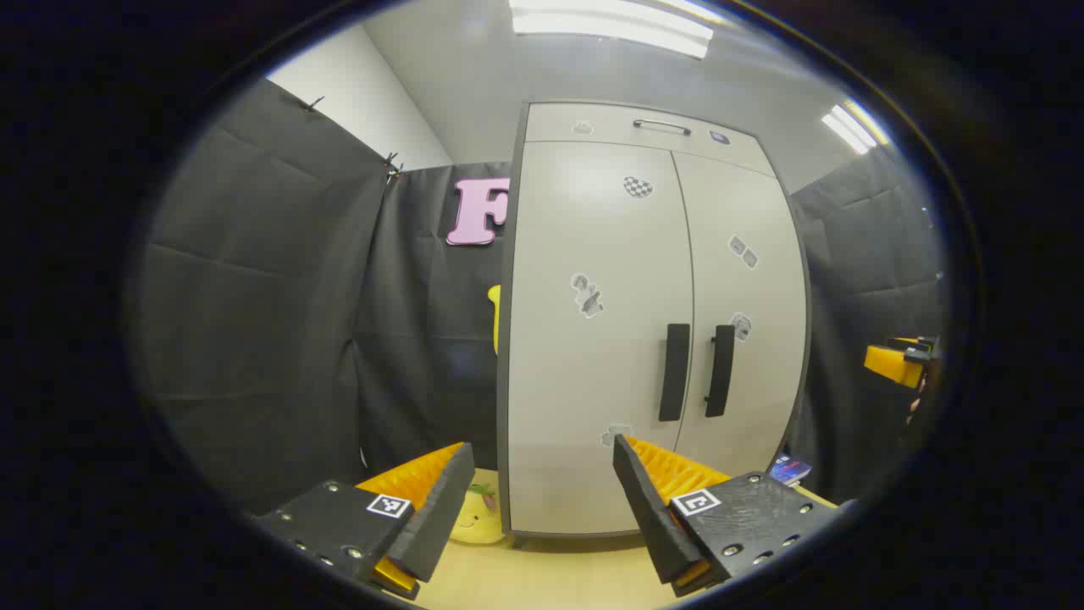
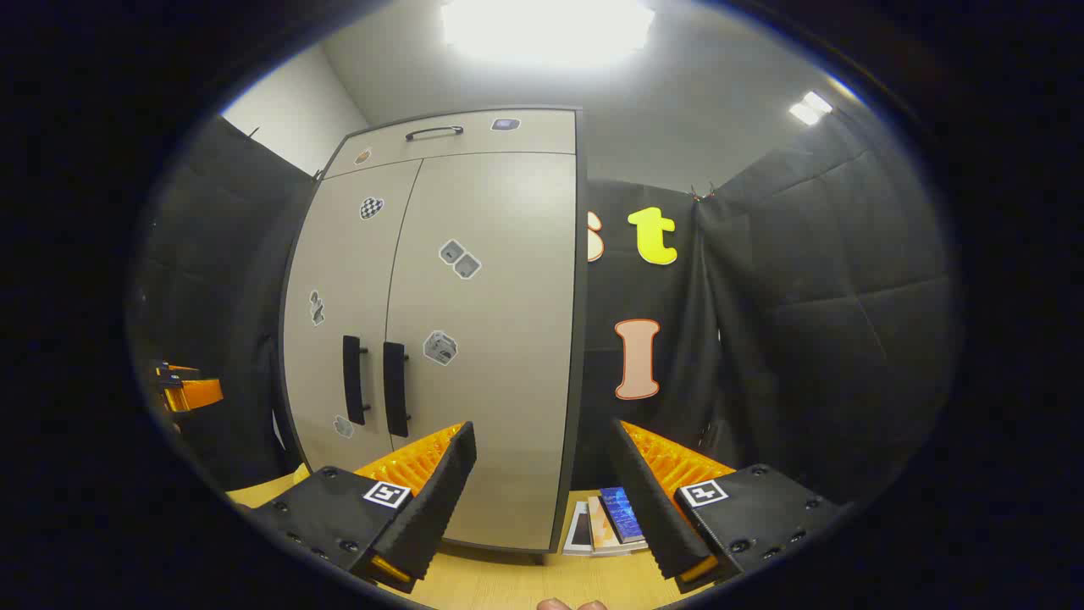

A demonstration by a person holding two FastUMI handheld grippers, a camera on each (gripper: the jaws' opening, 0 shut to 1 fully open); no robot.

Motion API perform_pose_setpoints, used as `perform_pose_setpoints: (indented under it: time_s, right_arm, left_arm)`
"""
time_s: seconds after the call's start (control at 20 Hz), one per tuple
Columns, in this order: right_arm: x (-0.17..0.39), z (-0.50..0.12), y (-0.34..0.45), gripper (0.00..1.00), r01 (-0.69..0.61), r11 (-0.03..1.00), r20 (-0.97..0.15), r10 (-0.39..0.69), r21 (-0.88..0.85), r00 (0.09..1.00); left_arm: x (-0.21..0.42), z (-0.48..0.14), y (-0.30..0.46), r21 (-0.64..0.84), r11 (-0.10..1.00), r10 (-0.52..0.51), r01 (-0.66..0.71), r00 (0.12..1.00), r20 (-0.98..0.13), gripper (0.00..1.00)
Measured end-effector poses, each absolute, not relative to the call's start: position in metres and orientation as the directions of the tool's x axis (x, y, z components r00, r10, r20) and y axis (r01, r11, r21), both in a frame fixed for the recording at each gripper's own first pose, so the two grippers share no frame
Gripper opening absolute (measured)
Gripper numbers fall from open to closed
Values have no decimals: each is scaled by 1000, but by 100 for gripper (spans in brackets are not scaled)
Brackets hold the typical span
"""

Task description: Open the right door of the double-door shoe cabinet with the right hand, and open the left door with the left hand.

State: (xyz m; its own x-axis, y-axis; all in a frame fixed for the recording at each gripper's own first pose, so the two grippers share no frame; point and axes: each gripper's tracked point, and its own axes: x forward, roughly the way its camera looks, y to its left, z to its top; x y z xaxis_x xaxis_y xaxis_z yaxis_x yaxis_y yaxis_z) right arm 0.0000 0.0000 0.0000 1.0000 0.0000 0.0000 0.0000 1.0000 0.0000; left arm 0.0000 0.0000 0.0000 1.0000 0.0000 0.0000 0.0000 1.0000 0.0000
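You hold the left gripper and right gripper spread, shoe cabinet doors closed at 12 o'clock.

A pale wooden desk carries a grey shoe cabinet, a yellow plush toy and stacked booklets.

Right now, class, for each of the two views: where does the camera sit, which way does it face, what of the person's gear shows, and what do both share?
Left gripper view: rides the left tongs, open, facing the shoe cabinet from its left; the other tongs show at right.
Right gripper view: rides the right tongs, open, facing the cabinet from its right; booklets lie beside it.
Shared: both closed doors and two black handles.
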Motion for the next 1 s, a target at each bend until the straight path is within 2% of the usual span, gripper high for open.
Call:
perform_pose_setpoints:
  time_s: [0.3,0.75,0.8,0.85,1.0]
  right_arm:
    - [1,-1,4,99,-14,1000,-11,14,-19,1000]
    - [5,-6,10,99,-40,998,-37,41,50,998]
    - [9,-5,15,96,-44,997,-39,46,58,998]
    - [11,-4,19,99,-48,997,-41,51,65,998]
    - [17,0,30,99,-70,993,-52,75,94,996]
  left_arm:
    - [3,-4,-3,-2,1000,-2,2,1000,-8,95]
    - [-1,-4,4,-26,1000,3,-3,1000,5,95]
    - [0,-4,3,-26,1000,1,-1,1000,5,95]
    - [-1,-3,4,-26,1000,0,1,1000,6,95]
    - [-2,-8,4,-28,1000,-9,9,1000,-1,95]
